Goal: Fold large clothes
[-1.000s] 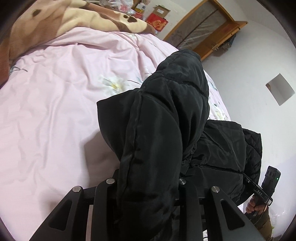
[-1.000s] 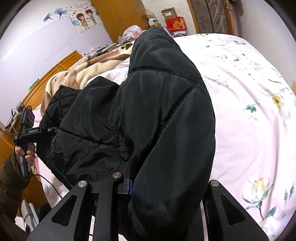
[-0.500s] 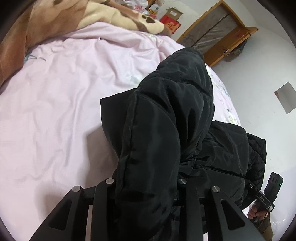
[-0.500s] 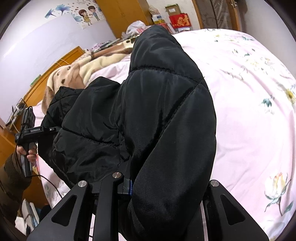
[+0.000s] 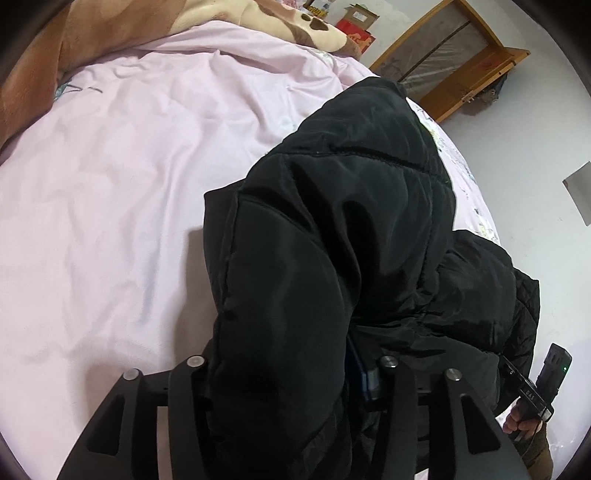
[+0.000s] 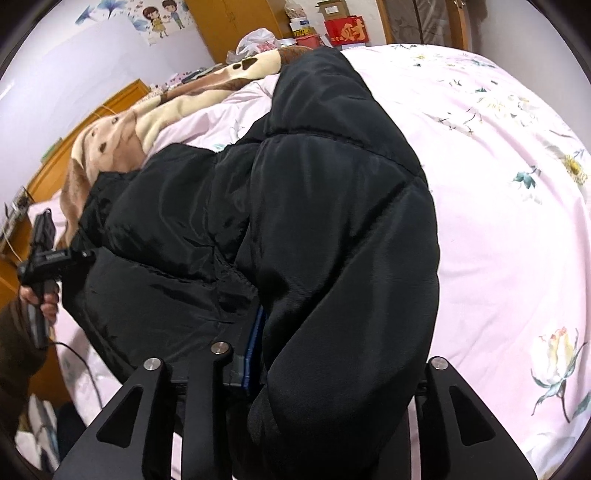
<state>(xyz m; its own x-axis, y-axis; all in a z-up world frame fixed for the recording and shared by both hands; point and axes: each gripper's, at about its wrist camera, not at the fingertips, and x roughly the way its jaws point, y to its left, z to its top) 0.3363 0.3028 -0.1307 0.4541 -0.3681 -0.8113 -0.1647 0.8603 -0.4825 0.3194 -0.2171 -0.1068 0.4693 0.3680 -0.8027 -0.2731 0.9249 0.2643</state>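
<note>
jacket: black puffer jacket (image 5: pixel 332 258) on the pink quilt (image 5: pixel 110 203), bunched between both tools, part of it lifted off the quilt
axis: long axis runs from each camera away toward the brown blanket (image 6: pixel 122 129) end of the quilt; far end lies on the quilt, near end is up in the jaws
left gripper (image 5: pixel 288 373): clamped on a thick fold of jacket, padding bulges out over the jaws
right gripper (image 6: pixel 328 365): clamped on jacket too, blue pad visible against the fabric
left view only: plain pink quilt left of jacket, wooden door frame (image 5: pixel 454 55) beyond it, right hand on its handle at the jacket's lower right
right view only: floral print on the quilt right of jacket, red box (image 6: pixel 347 31) beyond it, left hand on its handle at the jacket's left
change: vs 1 s ago, more quilt is visible beyond jacket in both views; grips unchanged
</note>
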